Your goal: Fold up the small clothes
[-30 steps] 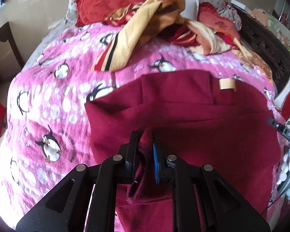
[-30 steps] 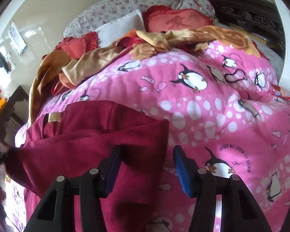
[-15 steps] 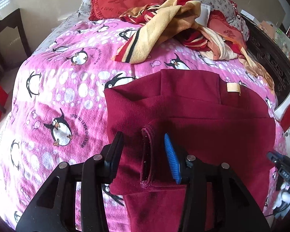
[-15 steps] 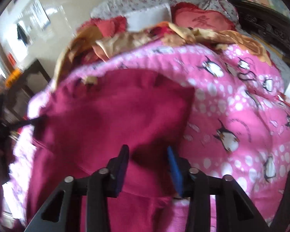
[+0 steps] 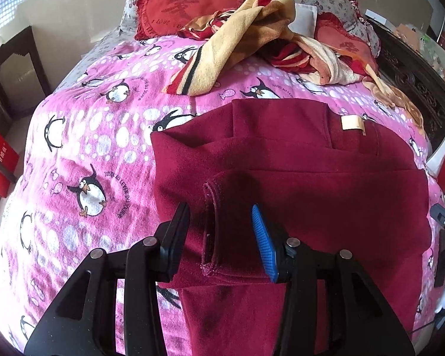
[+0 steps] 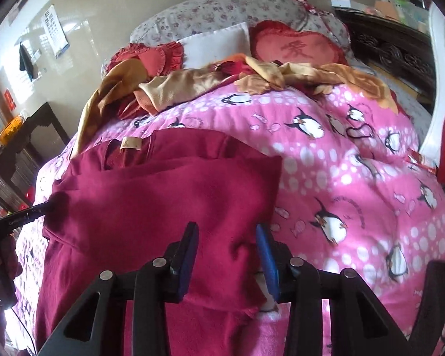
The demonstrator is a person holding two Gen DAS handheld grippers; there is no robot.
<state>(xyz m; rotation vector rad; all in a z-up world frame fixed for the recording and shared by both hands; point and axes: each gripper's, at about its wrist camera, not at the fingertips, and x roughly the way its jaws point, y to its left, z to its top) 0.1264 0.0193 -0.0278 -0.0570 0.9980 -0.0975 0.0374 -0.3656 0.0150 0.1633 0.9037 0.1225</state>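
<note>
the garment [image 5: 311, 178] lies on the blanket [image 5: 83, 148], both sleeves already folded in — bottom fold left. left gripper [image 5: 221, 234] and right gripper [image 6: 227, 255] open, holding nothing.

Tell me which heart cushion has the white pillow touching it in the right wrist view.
The right-hand heart cushion, with the large character; the white pillow meets its left edge. The frilly cushion sits lower left.

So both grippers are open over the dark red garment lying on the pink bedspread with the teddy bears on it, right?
Nearly. The pink bedspread is printed with penguins, not teddy bears; the left wrist view shows them clearly. The rest holds: the left gripper and the right gripper are both open over the dark red garment.
</note>
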